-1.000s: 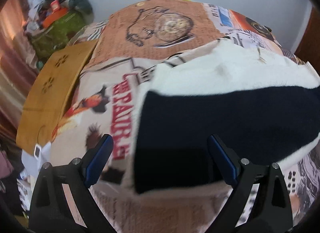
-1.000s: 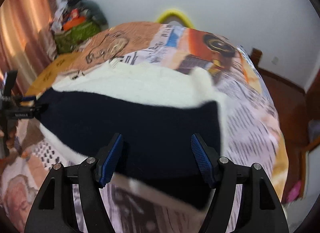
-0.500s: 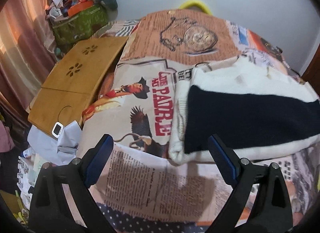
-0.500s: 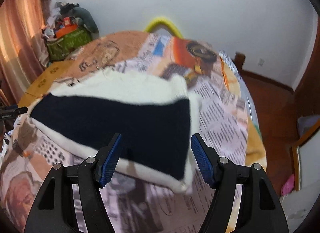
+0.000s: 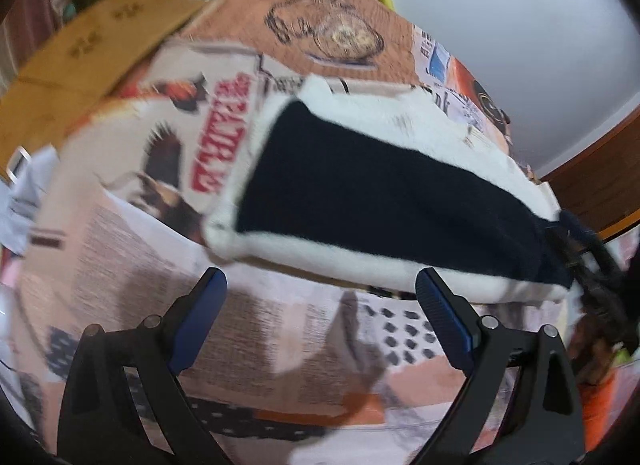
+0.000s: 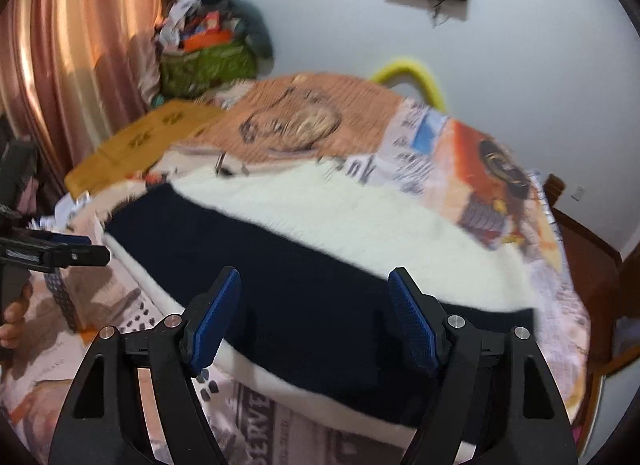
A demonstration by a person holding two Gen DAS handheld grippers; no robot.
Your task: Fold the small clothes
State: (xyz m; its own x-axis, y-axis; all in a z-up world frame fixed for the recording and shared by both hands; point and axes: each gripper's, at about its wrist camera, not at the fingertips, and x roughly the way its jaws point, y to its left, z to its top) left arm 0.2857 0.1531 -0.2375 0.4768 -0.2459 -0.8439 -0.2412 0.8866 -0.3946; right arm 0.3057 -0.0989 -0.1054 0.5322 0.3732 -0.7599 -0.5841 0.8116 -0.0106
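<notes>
A folded white and dark navy fleecy garment lies on the printed bedspread; it also shows in the right wrist view. My left gripper is open and empty, just in front of the garment's near white edge, not touching it. My right gripper is open and empty, hovering over the navy band near the garment's near edge. The left gripper shows at the left edge of the right wrist view, beside the garment's left end.
A wooden lap tray lies at the bed's far left, also in the right wrist view. A cluttered green bag and curtains stand by the wall. A wooden chair is at the right.
Both grippers stay open. The left gripper has moved closer to the garment's near edge and swung right. The right gripper has moved in over the navy band.
</notes>
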